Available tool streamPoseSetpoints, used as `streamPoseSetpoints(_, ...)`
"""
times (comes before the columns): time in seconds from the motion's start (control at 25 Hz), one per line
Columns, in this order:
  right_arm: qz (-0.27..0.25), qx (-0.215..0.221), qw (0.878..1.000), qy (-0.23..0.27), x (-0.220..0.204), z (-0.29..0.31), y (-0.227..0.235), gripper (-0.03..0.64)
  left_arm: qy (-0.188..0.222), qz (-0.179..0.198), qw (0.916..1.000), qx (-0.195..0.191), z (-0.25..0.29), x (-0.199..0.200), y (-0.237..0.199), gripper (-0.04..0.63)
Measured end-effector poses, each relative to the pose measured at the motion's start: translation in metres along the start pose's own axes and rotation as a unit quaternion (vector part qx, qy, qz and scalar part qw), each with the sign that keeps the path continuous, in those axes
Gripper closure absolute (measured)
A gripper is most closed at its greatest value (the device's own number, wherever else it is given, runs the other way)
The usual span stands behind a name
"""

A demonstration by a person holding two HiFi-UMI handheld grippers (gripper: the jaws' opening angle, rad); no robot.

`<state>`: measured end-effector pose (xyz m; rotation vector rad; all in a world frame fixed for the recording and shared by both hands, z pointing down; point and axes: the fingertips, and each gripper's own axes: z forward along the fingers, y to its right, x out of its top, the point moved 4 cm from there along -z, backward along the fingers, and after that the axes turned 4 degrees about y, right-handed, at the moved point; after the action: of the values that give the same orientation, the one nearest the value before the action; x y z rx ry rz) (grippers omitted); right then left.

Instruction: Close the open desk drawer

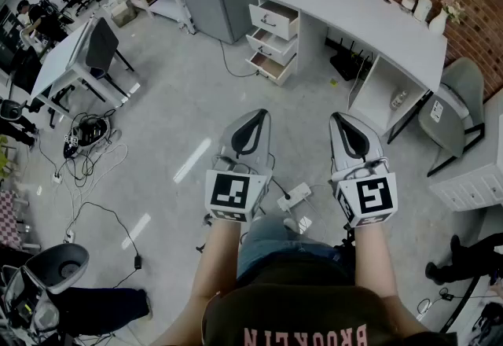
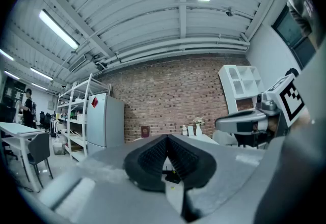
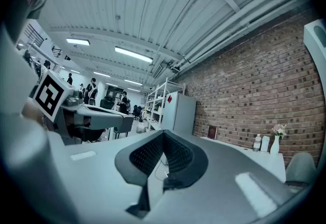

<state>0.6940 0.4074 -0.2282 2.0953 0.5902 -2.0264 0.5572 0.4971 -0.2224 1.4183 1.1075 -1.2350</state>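
Standing well back from the white desk (image 1: 354, 6), the person holds both tools out level over the concrete floor (image 1: 181, 101). The left gripper (image 1: 253, 126) has its jaws pressed tight together with nothing between them. In its own view the ribbed black pads (image 2: 150, 157) meet at the tip, and only the brick wall (image 2: 168, 90) lies beyond. It's the same story for the right gripper (image 1: 346, 128): clamped closed and empty, with its pads (image 3: 147, 154) meeting in a clean seam. Now the target. The desk drawers (image 1: 271, 39) sit in the upper middle of the head view, a stack of three at the desk's left end. The top drawer (image 1: 275, 18) is pulled out with its inside showing. The bottom drawer (image 1: 269, 65) is out too, with a brownish interior on view. Both grippers are far from that stack. Down low between them, a white power strip (image 1: 293, 196) lies on the floor. A grey chair (image 1: 460, 101) stands at the desk's right end.
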Motion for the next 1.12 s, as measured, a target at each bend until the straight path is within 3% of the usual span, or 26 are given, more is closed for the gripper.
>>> streamPoseSetpoints(0.44, 0.011, -0.003, 1.0, -0.008, -0.013, -0.004, -0.004, 0.621, -0.008, 0.003, 0.9999, 0.005, -0.009, -0.004, -0.002, 0.6)
streamPoseSetpoints(0.64, -0.01, 0.015, 1.0, 0.011, -0.006, 0.012, -0.006, 0.62, -0.02, -0.001, 0.9998, 0.001, 0.002, -0.01, -0.015, 0.6)
streamPoseSetpoints(1.0, -0.051, 0.016, 0.998, -0.023, -0.015, 0.091, -0.021, 0.627, -0.049, -0.016, 0.9981, -0.033, 0.037, -0.03, -0.086, 0.6)
streamPoseSetpoints(1.12, -0.035, 0.027, 0.999, -0.025, -0.014, 0.131, -0.024, 0.607, -0.047, -0.011, 0.998, -0.041, 0.059, -0.038, -0.12, 0.598)
